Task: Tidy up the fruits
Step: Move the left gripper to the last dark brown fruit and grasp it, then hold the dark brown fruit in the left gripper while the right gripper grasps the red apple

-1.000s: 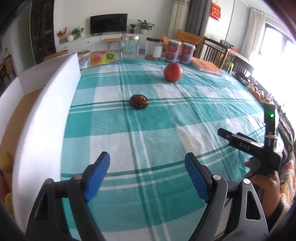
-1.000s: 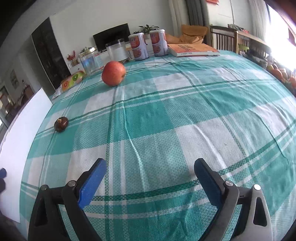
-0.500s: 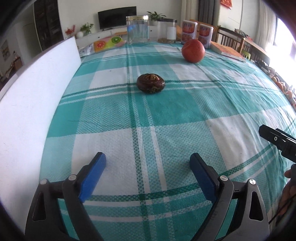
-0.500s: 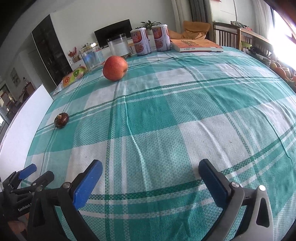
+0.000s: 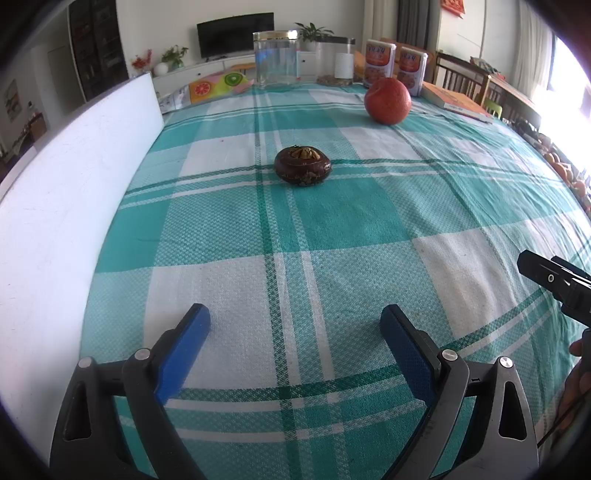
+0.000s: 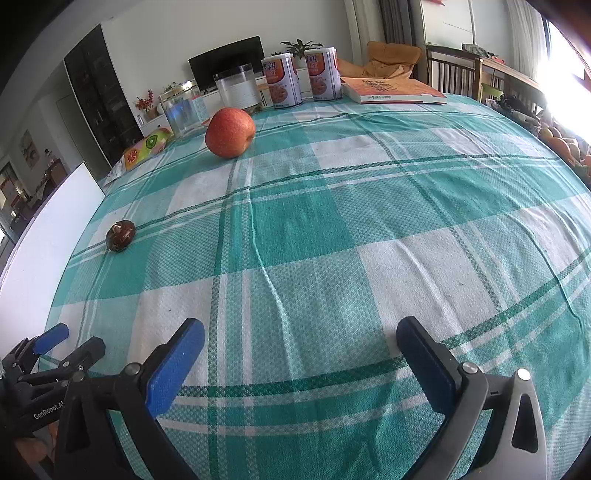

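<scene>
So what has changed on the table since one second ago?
The left gripper came lower and closer to the dark fruit; its jaws have just been opening, nothing between them. The right gripper also opened wider, empty. The dark fruit and the apple stayed in place.

A white wall [image 5: 166, 22] fills the upper centre of the left wrist view, with a black television [image 5: 235, 34] above a low white cabinet [image 5: 207, 68]. A dark shelving unit [image 5: 94, 44] stands upper left. Wooden chairs [image 6: 452, 72] and glaring window light [image 6: 565, 70] occupy the upper right.
</scene>
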A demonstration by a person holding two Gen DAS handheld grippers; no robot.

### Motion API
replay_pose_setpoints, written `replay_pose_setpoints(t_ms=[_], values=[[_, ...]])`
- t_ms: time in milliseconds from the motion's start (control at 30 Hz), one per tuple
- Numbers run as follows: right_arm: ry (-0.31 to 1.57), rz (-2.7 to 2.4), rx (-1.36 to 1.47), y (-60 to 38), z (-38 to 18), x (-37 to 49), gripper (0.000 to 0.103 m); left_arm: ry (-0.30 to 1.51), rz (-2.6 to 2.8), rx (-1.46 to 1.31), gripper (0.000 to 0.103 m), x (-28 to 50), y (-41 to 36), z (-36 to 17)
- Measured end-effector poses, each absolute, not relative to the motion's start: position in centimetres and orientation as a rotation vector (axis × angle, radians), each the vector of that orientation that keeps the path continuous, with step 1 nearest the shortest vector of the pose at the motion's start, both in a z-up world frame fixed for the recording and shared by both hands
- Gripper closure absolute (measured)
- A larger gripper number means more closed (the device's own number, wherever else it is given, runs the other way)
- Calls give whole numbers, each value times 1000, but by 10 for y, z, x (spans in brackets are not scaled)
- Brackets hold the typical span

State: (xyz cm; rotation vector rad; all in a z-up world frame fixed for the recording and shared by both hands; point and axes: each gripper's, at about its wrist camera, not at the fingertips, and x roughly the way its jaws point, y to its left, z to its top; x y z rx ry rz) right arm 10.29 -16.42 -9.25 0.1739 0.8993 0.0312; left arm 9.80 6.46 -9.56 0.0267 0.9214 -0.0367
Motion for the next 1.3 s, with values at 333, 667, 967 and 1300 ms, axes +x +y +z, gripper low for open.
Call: replay_pose_setpoints(t_ms=[333,667,967,1300], values=[[899,31,174,-164,-92,103,0,951,-129,-80,7,135,78,-85],[900,30,172,-164,-92,103,0,905,-72,16,10,210,57,-85],[908,22,156,-161,-93,104,0,902,-97,59,54,199,63,-90],[917,12,133,-160,-94,105,0,884,-105,39,53,177,71,-91]])
